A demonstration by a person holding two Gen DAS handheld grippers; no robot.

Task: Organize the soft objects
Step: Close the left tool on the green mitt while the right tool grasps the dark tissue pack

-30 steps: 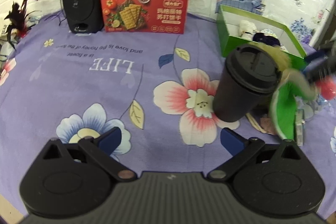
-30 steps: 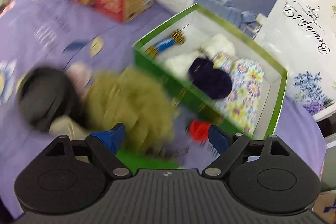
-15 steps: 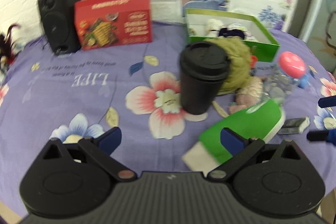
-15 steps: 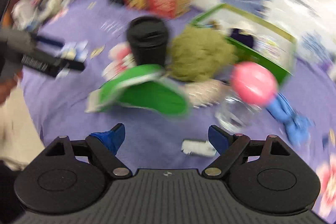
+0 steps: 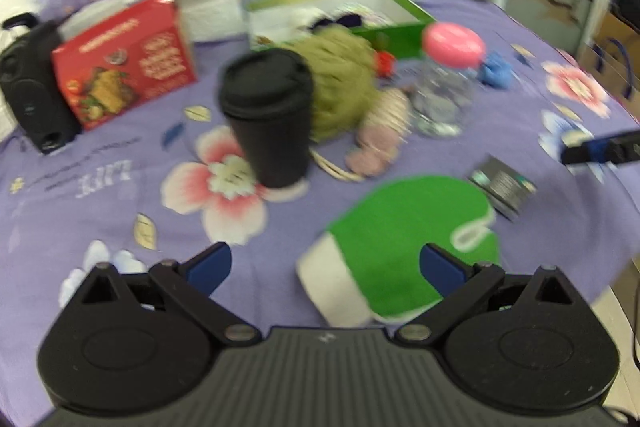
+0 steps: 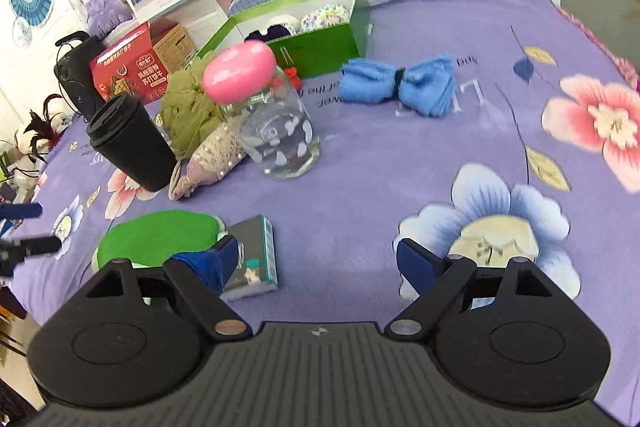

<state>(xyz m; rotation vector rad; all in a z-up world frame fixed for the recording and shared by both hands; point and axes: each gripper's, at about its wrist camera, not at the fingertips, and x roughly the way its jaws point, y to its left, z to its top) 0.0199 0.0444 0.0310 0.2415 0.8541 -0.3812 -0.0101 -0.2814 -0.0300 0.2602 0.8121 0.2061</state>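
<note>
Roughly midway: green mitt (image 5: 404, 243) lies flat at lower centre, between my left gripper's (image 5: 324, 263) spread, empty fingers. Olive pouf (image 6: 190, 107), lace pouch (image 6: 210, 157), blue cloth (image 6: 398, 85) still outside the green box (image 6: 320, 47), upper centre. Right gripper (image 6: 314, 259) apart, empty.

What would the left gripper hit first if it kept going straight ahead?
Probably the flat green bath mitt with the white cuff, lying just ahead between the left gripper's open fingers; depth is unclear.

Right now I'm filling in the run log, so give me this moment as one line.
left gripper: open, empty | right gripper: open, empty | green mitt: flat on cloth | blue towel: outside green box
</note>
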